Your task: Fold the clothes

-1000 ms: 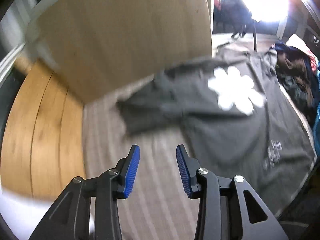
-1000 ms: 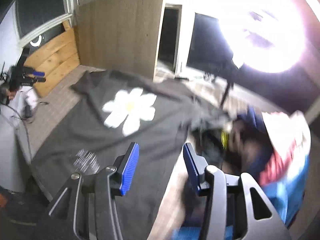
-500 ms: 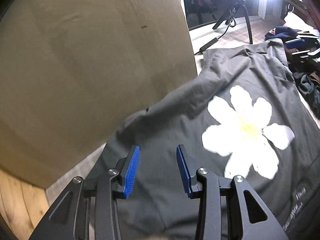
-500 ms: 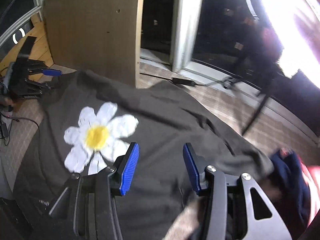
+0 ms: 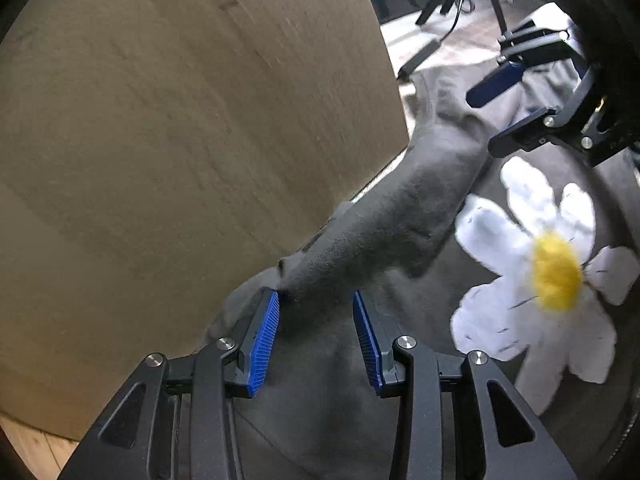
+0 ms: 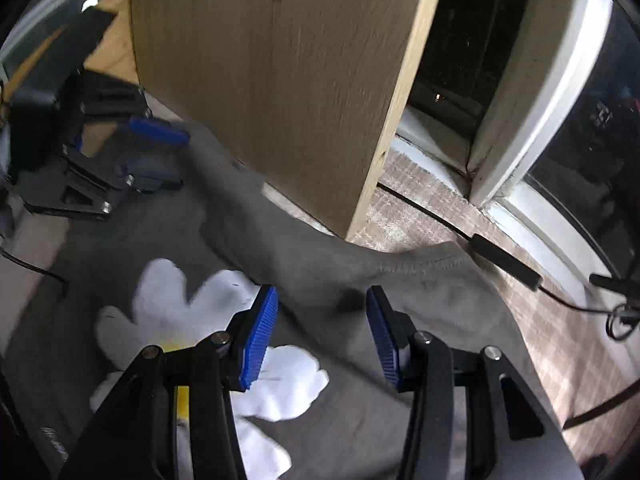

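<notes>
I am holding my left tool (image 5: 316,328) low over a dark grey T-shirt (image 5: 384,216), its blue pads (image 5: 264,344) standing apart with a raised ridge of the shirt's cloth lying between them; the left pad's tip is touching that ridge, but nothing is being pinched. The shirt is lying spread out flat, and the white daisy print (image 5: 548,276) with its yellow centre is showing to the right of my left tool. A broad wooden panel (image 5: 180,140) is rising just beyond the shirt's far left edge.

My right tool (image 6: 322,332) is hovering over the far part of the same shirt, near the stitched neckline (image 6: 420,266), and its pads are spread wide with only flat cloth showing in the gap. From this side the daisy is lying to the near left. Beyond the neckline, a black cable (image 6: 500,260) with a block-shaped part is running across a checked surface (image 6: 560,320) toward a white frame (image 6: 540,100).

Each tool is showing in the other's view: the right one at the far right of the left wrist view, the left one at the far left of the right wrist view, both over the shirt's far edge.
</notes>
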Motion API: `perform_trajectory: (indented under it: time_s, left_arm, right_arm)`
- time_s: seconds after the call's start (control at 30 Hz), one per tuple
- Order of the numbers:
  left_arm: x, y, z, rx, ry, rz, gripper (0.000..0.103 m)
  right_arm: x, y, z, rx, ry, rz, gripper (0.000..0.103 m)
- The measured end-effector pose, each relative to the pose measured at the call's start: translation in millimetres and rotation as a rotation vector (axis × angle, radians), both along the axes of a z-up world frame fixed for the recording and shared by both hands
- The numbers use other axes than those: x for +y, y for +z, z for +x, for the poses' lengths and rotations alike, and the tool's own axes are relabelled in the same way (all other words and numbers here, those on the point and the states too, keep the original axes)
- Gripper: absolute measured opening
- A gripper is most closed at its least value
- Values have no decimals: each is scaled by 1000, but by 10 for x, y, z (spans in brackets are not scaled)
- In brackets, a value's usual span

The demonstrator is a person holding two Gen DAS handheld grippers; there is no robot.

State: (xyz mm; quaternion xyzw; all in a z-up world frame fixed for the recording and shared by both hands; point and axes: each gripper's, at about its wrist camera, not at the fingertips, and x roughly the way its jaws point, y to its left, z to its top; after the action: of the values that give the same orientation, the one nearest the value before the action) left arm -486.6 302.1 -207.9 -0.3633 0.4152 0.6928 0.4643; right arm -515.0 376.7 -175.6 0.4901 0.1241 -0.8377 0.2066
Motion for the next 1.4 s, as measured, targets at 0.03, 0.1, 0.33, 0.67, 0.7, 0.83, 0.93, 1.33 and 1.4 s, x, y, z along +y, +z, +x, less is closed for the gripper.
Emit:
perform_trajectory:
  time_s: [0.03, 0.1, 0.33, 0.67, 0.7, 0.83, 0.93, 1.33, 1.4]
  left_arm:
    - [11, -31, -10, -4, 2, -4, 21]
    - [26, -83, -27, -11, 4, -7, 1]
    - [-30, 76, -95, 17, 39, 64, 1]
    - [-89, 211, -233, -12, 87, 105, 1]
    - [-66, 202, -187, -11, 65, 102, 5]
    - [25, 167, -4, -3, -23, 91, 26]
    - [105, 116, 127, 8, -82, 78, 28]
    - [102, 185, -60, 68, 15, 115, 0]
    - [73, 226, -166, 87, 65, 119, 0]
  right_arm:
    - [-14, -42, -14, -4, 7, 5, 46]
    - [-21, -118, -36, -31, 16, -7, 43]
    - [8, 16, -16, 94, -33, 15, 2]
    - [3, 69, -42, 108, -40, -7, 27]
    - [-13, 52, -37, 97, -27, -11, 36]
    - [-73, -14, -17, 53, 25, -26, 50]
    - [-125, -69, -3, 21, 65, -32, 50]
    - [118, 246, -146, 177, -124, -52, 1]
    - [220, 333, -190, 184, -161, -69, 1]
